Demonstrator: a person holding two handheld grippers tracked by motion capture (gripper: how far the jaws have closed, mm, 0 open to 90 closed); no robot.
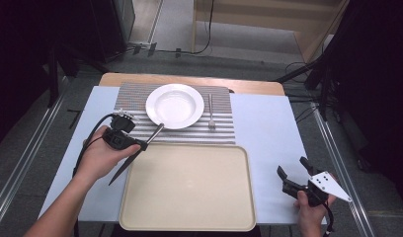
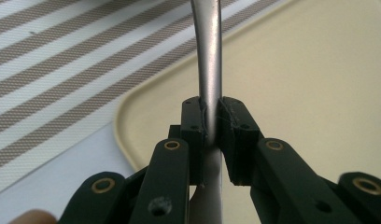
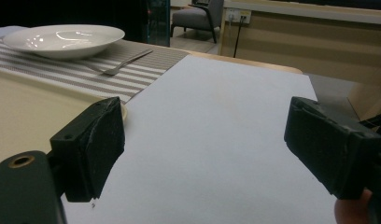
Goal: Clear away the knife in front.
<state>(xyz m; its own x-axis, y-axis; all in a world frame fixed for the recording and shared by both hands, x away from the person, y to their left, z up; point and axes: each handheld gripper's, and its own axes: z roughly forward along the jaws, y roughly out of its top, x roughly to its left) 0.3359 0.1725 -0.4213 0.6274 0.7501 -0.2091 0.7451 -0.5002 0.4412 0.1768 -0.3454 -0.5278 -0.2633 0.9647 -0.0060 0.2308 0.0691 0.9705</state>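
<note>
Lab: cables (image 1: 209,29), rails (image 1: 26,158) around a set table (image 1: 268,123).

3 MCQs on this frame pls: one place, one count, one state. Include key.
1. Where does the fork lie?
A. on the striped placemat, right of the plate
B. on the tray
C. in the plate

2. How many plates are on the table?
A. three
B. two
C. one

3. What state is the left gripper in?
A. open and empty
B. shut on the knife
C. shut on the fork

Key: 1 A, the high view shows the fork on the stripes beside the plate's right rim. 2 C, a single white plate sits on the placemat. 3 B, the left gripper view shows both pads pressed on the metal knife.
</note>
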